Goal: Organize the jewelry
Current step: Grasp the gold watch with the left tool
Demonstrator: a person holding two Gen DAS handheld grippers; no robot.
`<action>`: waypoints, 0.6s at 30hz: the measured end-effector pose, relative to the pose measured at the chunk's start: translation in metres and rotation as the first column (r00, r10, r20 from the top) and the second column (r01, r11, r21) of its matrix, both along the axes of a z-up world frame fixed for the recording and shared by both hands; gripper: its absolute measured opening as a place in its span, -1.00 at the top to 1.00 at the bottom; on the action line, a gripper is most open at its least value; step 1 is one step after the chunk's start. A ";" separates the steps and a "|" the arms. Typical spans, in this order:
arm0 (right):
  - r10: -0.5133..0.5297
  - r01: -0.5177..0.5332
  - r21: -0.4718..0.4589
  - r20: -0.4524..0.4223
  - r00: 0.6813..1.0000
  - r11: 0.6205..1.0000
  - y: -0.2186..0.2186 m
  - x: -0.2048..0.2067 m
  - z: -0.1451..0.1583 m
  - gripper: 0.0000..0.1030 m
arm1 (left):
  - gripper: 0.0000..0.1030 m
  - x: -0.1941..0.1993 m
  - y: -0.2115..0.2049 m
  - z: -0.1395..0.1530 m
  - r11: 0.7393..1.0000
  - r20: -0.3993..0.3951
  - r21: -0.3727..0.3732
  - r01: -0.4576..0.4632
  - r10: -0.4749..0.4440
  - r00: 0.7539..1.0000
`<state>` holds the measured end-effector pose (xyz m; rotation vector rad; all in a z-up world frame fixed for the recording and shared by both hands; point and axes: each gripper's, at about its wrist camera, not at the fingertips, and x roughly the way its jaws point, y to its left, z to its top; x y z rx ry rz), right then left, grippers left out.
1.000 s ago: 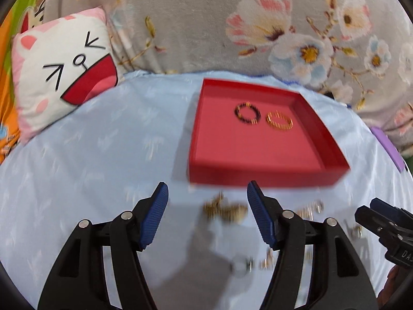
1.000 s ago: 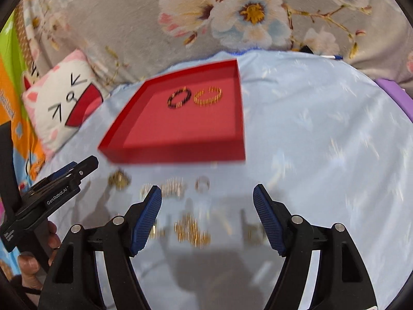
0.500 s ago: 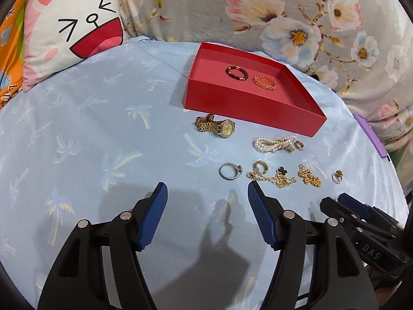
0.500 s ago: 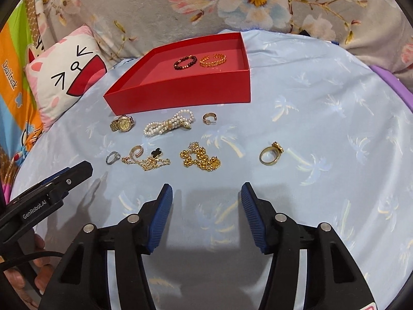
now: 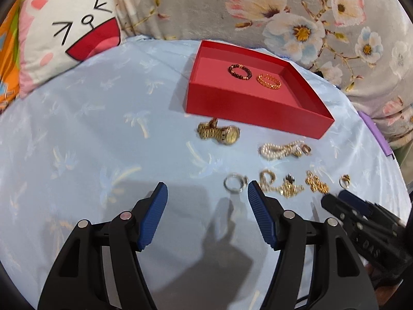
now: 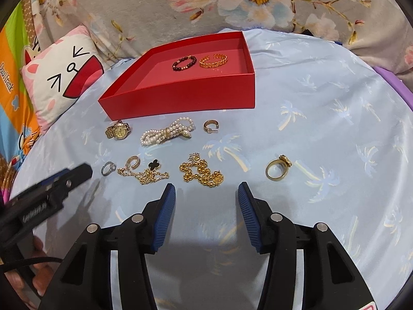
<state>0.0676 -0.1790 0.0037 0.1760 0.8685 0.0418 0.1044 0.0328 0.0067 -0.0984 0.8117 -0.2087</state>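
Observation:
A red tray [image 5: 247, 108] [image 6: 180, 98] on the blue cloth holds a dark bead bracelet [image 5: 239, 71] [image 6: 184, 62] and a gold bangle [image 5: 269, 80] [image 6: 213, 61]. In front of it lie a gold watch [image 5: 219, 132] [image 6: 118, 130], a pearl string [image 5: 281, 149] [image 6: 166, 131], a silver ring [image 5: 233, 183] [image 6: 108, 168], gold chains [image 6: 201, 171] [image 6: 143, 171], a gold hoop [image 6: 211, 126] and a gold ring [image 6: 277, 169]. My left gripper [image 5: 206, 193] is open, just near of the silver ring. My right gripper [image 6: 206, 188] is open, just near of the bead chain.
A cat-face pillow [image 5: 67, 31] [image 6: 62, 72] sits at the back left. Floral grey fabric [image 5: 284, 13] rises behind the tray. A purple edge [image 5: 376, 134] shows at the right of the cloth.
Both grippers pulled back from the tray, so all the loose jewelry came into view, then edged forward toward it again. The right jaws stand narrower than a second ago.

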 end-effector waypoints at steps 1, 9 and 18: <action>-0.002 0.002 0.002 0.000 1.000 1.000 0.000 0.000 0.000 0.05 | -0.21 0.008 -0.002 0.003 1.000 0.001 -0.001 0.012 -0.012 1.000; 0.004 -0.004 0.000 0.000 1.000 1.000 0.001 -0.001 0.000 0.02 | -0.20 0.069 -0.017 -0.007 0.999 -0.064 0.007 0.047 -0.046 0.997; 0.010 -0.010 0.003 -0.007 1.000 1.000 0.002 0.001 0.000 0.01 | 0.55 0.077 -0.025 -0.013 0.998 -0.044 0.018 0.054 -0.053 0.998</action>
